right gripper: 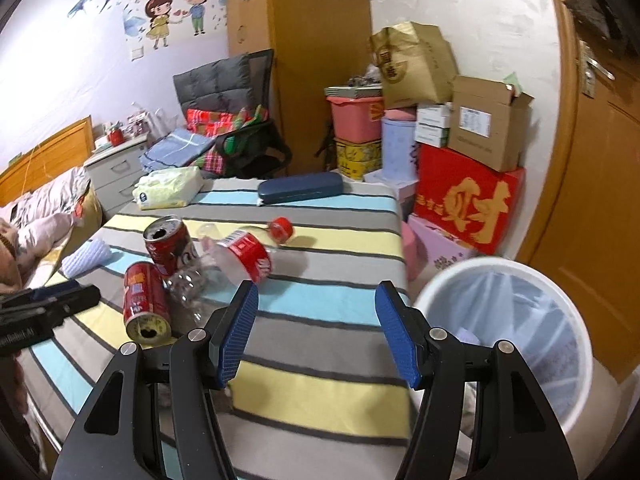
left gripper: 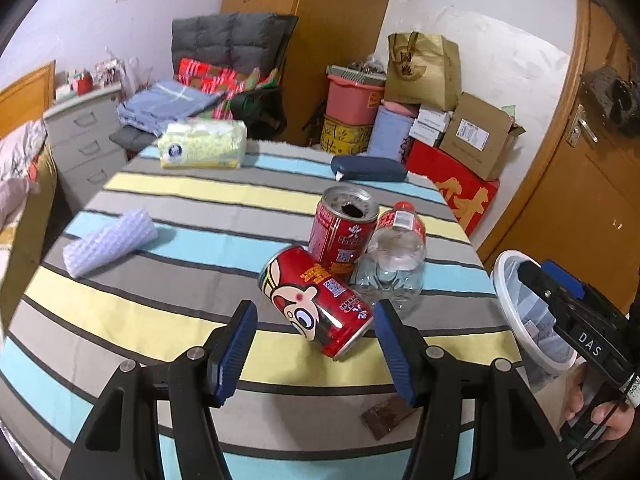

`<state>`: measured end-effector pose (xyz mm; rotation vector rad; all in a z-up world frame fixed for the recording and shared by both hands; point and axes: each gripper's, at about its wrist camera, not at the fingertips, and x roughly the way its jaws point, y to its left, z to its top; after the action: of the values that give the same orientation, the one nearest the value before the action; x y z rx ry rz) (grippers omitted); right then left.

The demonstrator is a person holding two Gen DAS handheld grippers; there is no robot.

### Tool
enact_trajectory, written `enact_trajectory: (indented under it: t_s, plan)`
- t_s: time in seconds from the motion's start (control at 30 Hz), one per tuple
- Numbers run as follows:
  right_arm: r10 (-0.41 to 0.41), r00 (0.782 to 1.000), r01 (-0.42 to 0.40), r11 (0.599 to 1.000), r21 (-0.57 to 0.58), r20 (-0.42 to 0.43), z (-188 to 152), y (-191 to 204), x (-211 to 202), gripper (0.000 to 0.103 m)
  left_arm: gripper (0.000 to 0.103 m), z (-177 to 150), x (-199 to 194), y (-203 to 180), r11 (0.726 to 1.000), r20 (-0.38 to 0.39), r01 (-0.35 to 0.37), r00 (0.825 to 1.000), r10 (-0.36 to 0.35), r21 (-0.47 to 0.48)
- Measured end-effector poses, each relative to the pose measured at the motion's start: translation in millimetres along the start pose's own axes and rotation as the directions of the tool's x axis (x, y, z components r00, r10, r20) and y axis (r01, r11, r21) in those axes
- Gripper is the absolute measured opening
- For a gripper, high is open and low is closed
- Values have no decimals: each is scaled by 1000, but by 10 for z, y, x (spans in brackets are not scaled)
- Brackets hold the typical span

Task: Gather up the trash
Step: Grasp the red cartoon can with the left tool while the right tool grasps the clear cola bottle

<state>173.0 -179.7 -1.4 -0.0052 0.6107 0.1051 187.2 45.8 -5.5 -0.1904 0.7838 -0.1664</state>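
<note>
Both my hand-held grippers, left (left gripper: 314,340) and right (right gripper: 316,334), gape empty. Two cans (left gripper: 318,300), a bottle (left gripper: 394,260) wait on the surface (left gripper: 168,312); the bin (right gripper: 504,332) maybe holds scraps.

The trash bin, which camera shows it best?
The right wrist view. The white trash bin fills the lower right there, its open mouth and liner visible beside the table. The left wrist view shows only part of the bin at the right edge, partly hidden behind the right gripper.
</note>
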Motion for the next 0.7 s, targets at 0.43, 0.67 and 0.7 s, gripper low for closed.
enact_trajectory:
  t_s: [0.43, 0.67, 0.7]
  plan:
    - [68, 995, -68, 998, 7, -69, 163, 176, 359, 62, 64, 124, 526, 79, 999, -77, 7, 997, -12, -54]
    - [100, 988, -98, 995, 20, -113, 201, 249, 530, 62, 67, 110, 702, 163, 996, -117, 56, 991, -64, -73]
    - [104, 987, -103, 995, 21, -120, 205, 253, 551, 62, 67, 111, 720, 173, 996, -125, 50, 990, -59, -70]
